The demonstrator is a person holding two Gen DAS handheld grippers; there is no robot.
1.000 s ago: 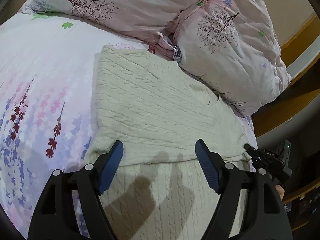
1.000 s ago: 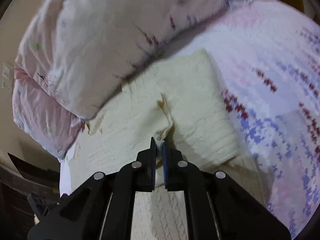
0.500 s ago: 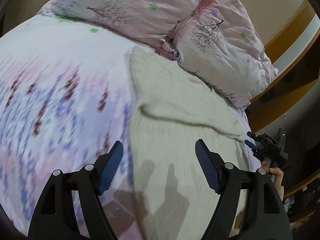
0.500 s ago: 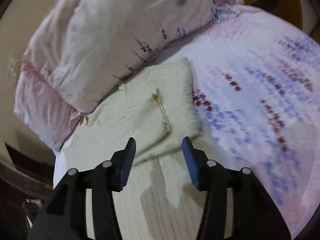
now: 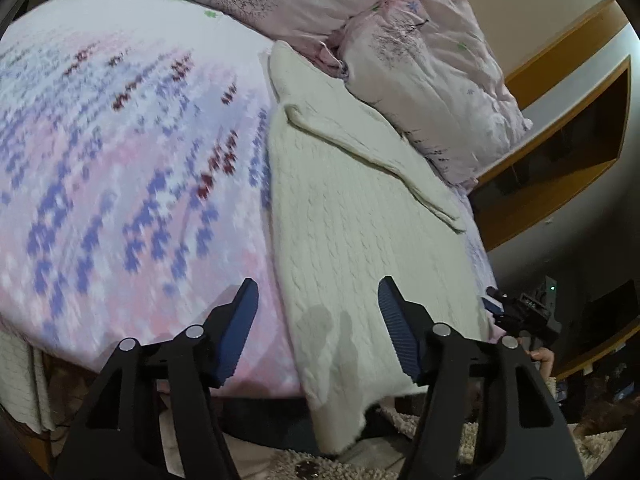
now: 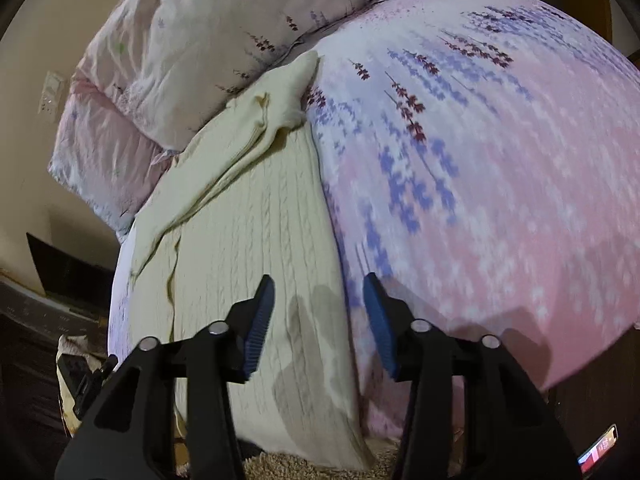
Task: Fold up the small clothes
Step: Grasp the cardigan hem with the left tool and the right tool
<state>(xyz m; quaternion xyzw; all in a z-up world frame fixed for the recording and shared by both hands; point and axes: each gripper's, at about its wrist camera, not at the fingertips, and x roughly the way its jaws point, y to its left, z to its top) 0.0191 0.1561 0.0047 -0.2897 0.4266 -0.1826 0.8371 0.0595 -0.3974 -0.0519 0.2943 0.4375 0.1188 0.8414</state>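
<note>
Both grippers, left (image 5: 314, 322) and right (image 6: 318, 312), tilt downward over the cream sweater (image 5: 360, 232), jaws just narrowed, part open, empty.

The bed with the pink and lilac floral-print sheet (image 5: 120, 168) carried a cream cable-knit garment (image 5: 352, 216), apparently a sweater, beside two crumpled pink floral pillows (image 5: 432, 92) at its head.

The wide floral pink-and-lavender bedspread (image 6: 500, 184) lies bare and open to approach. Rumpled pink printed pillows (image 5: 432, 80) crowd the head end, touching the cream cable-knit garment (image 5: 360, 216). A wooden shelf unit (image 5: 560, 152), seemingly close beside the bed, narrows that flank.
</note>
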